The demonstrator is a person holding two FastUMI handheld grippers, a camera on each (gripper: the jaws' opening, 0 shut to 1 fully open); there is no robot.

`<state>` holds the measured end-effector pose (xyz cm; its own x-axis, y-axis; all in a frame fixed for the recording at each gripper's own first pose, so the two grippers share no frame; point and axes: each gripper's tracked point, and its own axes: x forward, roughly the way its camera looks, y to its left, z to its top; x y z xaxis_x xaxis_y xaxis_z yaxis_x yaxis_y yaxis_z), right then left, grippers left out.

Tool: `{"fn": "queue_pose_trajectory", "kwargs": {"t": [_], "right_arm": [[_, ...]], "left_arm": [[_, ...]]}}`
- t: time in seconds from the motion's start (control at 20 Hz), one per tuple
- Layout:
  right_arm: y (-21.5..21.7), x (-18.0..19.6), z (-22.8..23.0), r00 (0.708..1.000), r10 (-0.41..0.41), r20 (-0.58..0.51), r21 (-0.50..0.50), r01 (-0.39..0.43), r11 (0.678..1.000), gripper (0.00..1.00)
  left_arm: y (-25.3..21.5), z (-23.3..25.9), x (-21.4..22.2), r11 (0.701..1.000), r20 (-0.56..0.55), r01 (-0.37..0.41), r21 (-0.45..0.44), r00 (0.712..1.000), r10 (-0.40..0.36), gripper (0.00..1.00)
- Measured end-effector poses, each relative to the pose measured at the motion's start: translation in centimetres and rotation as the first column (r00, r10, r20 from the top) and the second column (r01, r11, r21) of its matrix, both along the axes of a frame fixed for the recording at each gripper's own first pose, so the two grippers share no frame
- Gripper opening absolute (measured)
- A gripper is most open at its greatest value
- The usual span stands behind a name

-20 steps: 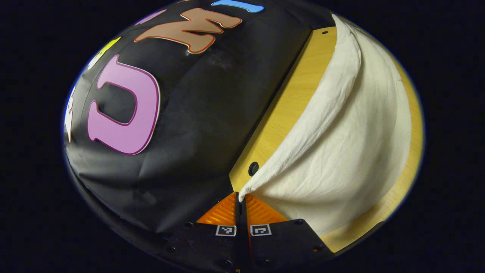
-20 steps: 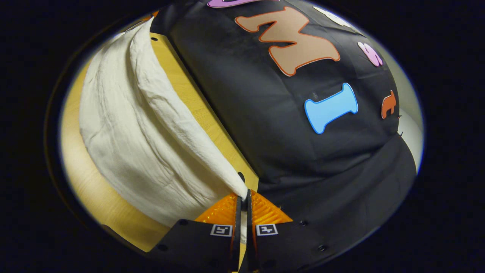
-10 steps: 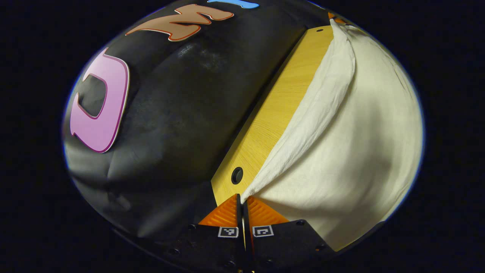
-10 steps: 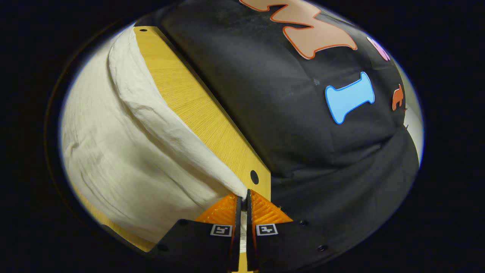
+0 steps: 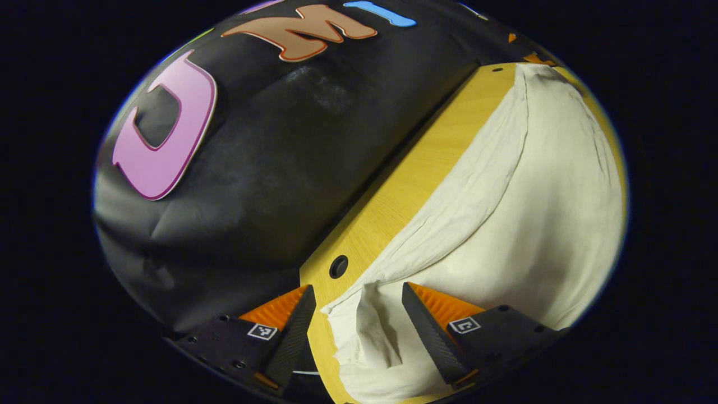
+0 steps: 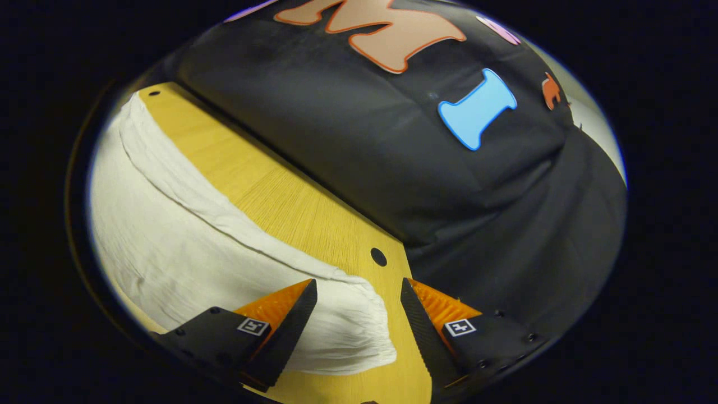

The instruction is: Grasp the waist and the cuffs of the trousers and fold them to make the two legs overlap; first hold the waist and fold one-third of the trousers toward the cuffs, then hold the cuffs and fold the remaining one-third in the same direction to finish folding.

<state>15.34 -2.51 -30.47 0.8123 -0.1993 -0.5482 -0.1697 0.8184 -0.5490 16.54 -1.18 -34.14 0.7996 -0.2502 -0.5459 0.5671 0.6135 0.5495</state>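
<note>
Left gripper view has the left tool (image 5: pixel 354 306) spread wide, with a corner of the cream trousers (image 5: pixel 521 219) lying loose between its fingers, touching neither as far as I can tell. Trousers are flat on the wooden bench (image 5: pixel 404 191), close to its far edge. Right tool (image 6: pixel 359 300) is spread apart too, trousers (image 6: pixel 185 252) corner resting between its fingers near the bench (image 6: pixel 291 207) hole (image 6: pixel 378 257).
</note>
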Motion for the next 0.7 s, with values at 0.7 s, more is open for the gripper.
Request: {"fn": "queue_pose_trajectory", "kwargs": {"t": [0.7], "right_arm": [[-8.4, -4.1, -3.1, 0.950, -0.284, -0.129, 0.343, 0.311, 0.886, 1.00]], "left_arm": [[-2.3, 6.6, -6.1, 0.829, -0.144, -0.359, -0.429, 0.933, 0.330, 0.95]]}}
